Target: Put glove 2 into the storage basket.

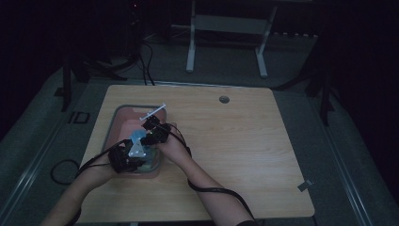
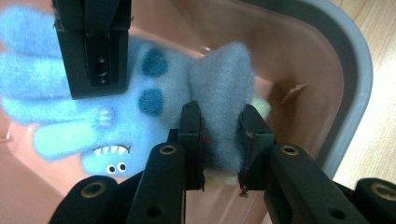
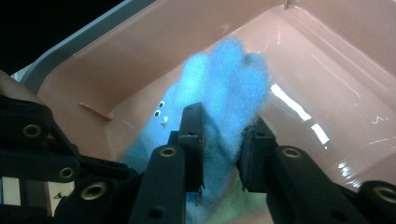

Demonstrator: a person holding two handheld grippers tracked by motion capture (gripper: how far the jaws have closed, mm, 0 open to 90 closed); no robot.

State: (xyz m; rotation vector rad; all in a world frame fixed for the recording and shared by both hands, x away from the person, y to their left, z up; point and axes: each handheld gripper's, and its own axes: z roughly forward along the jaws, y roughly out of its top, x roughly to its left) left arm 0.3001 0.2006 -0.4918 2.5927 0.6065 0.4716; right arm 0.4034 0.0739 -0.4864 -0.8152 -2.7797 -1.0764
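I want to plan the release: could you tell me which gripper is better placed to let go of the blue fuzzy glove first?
The right gripper, probably. Its pads hardly squeeze the blue fuzzy glove at its finger end, low over the pink bin, while the left gripper pinches the cuff tightly.

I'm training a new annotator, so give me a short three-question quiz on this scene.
1. True or false: the left gripper is shut on the blue fuzzy glove.
2. The glove hangs over which container? A) pink tub B) wire basket C) cardboard box
3. Fill in: the glove's printed face has small eyes and jagged ____.

Key: 1 true. 2 A. 3 teeth.
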